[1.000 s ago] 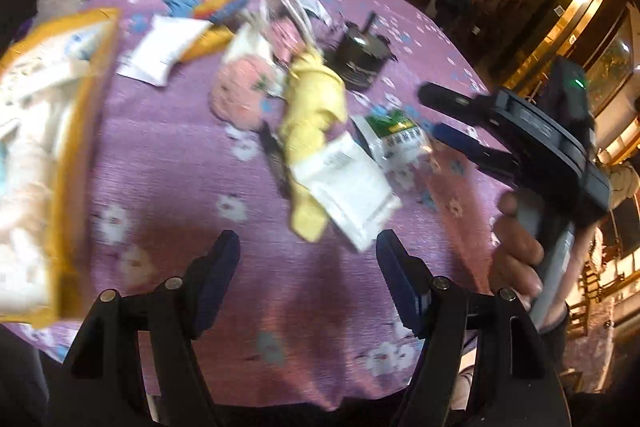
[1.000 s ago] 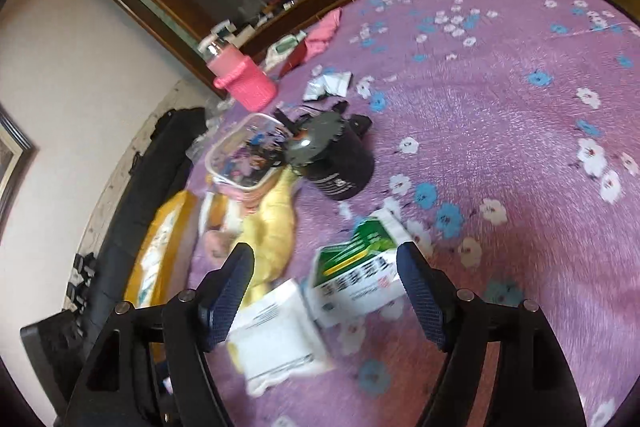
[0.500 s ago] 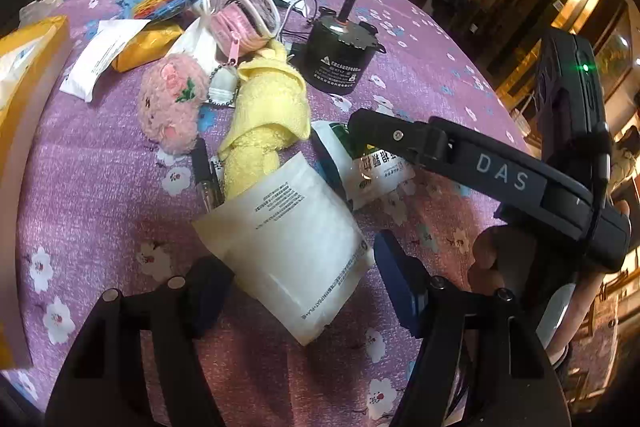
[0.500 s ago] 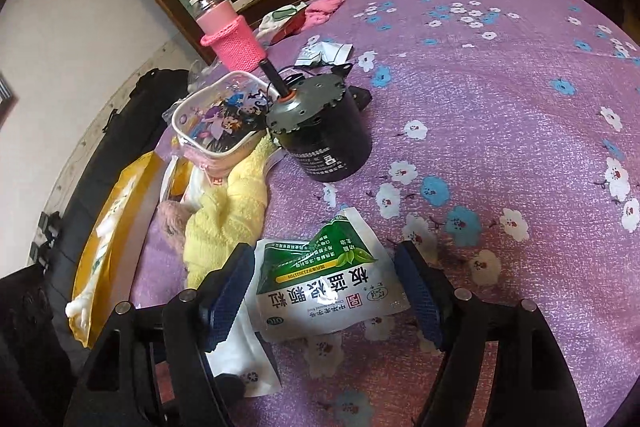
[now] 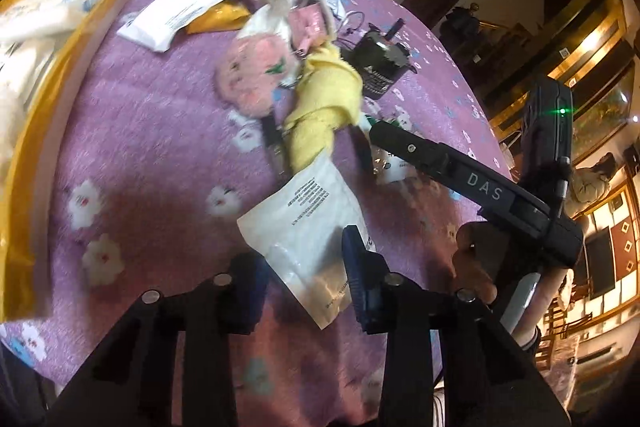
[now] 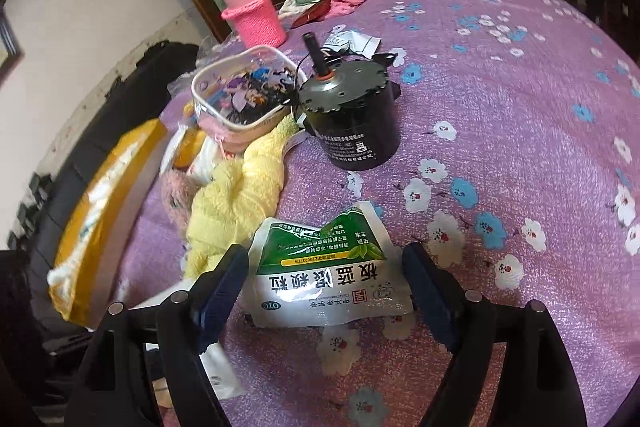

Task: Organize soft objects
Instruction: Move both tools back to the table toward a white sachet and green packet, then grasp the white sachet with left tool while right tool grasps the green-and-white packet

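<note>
A white printed pouch (image 5: 308, 227) lies on the purple flowered tablecloth (image 5: 160, 147), its near end between the fingers of my left gripper (image 5: 304, 275), whose jaws are narrowed around it. A yellow towel (image 5: 320, 111) and a pink plush toy (image 5: 248, 79) lie beyond it. My right gripper (image 6: 324, 287) is open, its fingers on either side of a green and white medicine sachet (image 6: 332, 271). The yellow towel (image 6: 236, 199) and the plush (image 6: 174, 195) lie to its left. The right gripper also shows in the left wrist view (image 5: 376, 147).
A black motor can (image 6: 352, 119) stands behind the sachet. A clear pouch of small items (image 6: 244, 91), a pink knitted bottle cover (image 6: 252, 15), another white pouch (image 5: 172, 15) and a large yellow bag (image 5: 44, 67) sit around. The table edge curves close on the right.
My left gripper has narrowed around the near end of the white pouch. My right gripper has moved closer over the green sachet, which now lies between its open fingers.
</note>
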Demonstrator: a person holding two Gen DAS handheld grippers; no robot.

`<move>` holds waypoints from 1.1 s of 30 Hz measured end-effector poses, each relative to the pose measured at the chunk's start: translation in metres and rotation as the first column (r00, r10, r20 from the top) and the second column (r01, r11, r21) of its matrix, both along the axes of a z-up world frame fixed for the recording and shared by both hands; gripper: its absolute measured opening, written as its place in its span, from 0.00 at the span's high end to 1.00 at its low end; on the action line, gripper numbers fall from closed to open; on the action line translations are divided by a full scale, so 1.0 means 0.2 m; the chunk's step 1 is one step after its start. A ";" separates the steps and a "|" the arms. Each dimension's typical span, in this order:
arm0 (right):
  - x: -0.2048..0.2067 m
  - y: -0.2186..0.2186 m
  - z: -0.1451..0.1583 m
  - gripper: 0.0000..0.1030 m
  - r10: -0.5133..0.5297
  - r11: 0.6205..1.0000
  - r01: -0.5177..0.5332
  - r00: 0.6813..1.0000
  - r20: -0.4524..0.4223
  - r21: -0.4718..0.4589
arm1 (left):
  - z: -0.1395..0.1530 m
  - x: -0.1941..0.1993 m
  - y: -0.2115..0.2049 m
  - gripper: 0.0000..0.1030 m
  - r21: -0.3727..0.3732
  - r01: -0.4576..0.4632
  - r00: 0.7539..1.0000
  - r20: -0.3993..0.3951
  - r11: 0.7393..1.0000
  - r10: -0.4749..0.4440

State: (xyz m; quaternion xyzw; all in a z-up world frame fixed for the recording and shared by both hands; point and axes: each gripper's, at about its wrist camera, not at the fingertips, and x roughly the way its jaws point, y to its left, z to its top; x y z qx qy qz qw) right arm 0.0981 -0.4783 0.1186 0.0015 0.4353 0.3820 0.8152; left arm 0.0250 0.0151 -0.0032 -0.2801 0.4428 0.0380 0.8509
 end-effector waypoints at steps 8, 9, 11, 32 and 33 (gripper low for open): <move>-0.05 0.07 0.01 0.32 0.009 0.995 -0.002 0.998 0.065 -0.105 | -0.02 -0.10 0.07 0.69 -0.075 -0.046 0.999 0.004 0.996 0.046; -0.06 0.08 0.01 0.33 0.008 0.994 0.000 0.998 0.069 -0.110 | -0.03 -0.10 0.08 0.69 -0.085 -0.048 0.999 0.010 0.995 0.049; -0.07 0.10 0.01 0.36 0.006 0.991 0.004 0.997 0.082 -0.131 | -0.03 -0.09 0.07 0.69 -0.078 -0.046 0.999 0.019 0.996 0.047; -0.19 -0.08 0.12 0.55 -0.013 0.997 -0.001 0.984 0.177 0.075 | 0.07 -0.16 0.09 0.89 -0.155 -0.051 0.991 0.111 0.987 0.069; -0.19 -0.08 0.12 0.55 -0.014 0.997 0.001 0.984 0.175 0.076 | 0.09 -0.17 0.09 0.95 -0.149 -0.049 0.989 0.129 0.988 0.068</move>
